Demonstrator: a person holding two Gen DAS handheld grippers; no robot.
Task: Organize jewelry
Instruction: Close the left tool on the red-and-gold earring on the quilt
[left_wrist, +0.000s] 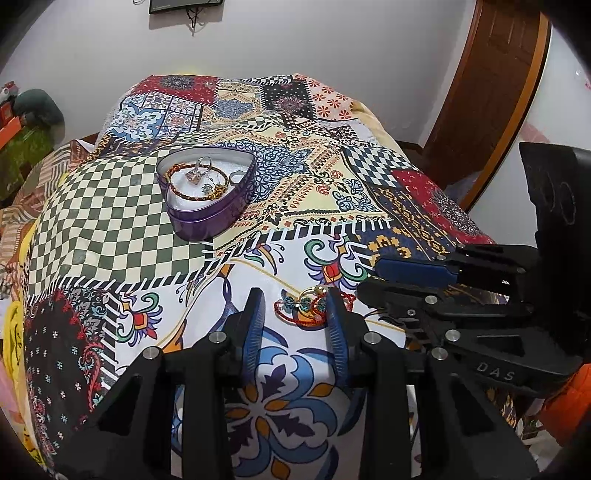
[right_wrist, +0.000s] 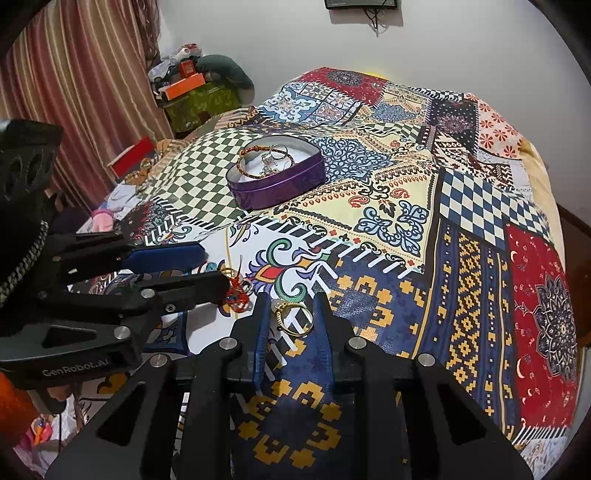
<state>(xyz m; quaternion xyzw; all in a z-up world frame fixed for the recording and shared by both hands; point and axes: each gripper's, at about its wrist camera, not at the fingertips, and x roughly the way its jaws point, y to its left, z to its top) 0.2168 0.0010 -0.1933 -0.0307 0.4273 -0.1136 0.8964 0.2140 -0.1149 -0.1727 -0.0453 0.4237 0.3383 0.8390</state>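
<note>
Both grippers hang low over the patchwork bedspread (left_wrist: 122, 206), side by side and angled downward. Between the narrowly parted blue pads of the left gripper (left_wrist: 295, 306) lies a tangle of red cord bracelet (left_wrist: 301, 308) with small teal beads and a gold ring mixed into it; whether the pads press on the bundle cannot be told, since a gap shows on the left side while the right pad sits right against it. Seen from the other camera, the same red tangle (right_wrist: 238, 291) lies at the tips of the left gripper (right_wrist: 212, 269).

Just to the right, the right gripper (right_wrist: 290, 314) has its jaws drawn in close around a gold ring (right_wrist: 295, 319) that lies on the cloth; the pads stand just beside the ring on either side, and contact is unclear. In the left view this gripper (left_wrist: 369, 280) comes in from the right edge, its fingers (left_wrist: 413, 269) stacked one over the other.

Farther back on the green-checked patch sits a purple heart-shaped tin (left_wrist: 207, 218), open, with a white lining. Inside it rest a braided orange-and-gold bangle (left_wrist: 177, 188), a ring with a pale stone (left_wrist: 195, 177) and a few smaller pieces too small to make out. A white wall (left_wrist: 295, 44) rises behind the bed.
</note>
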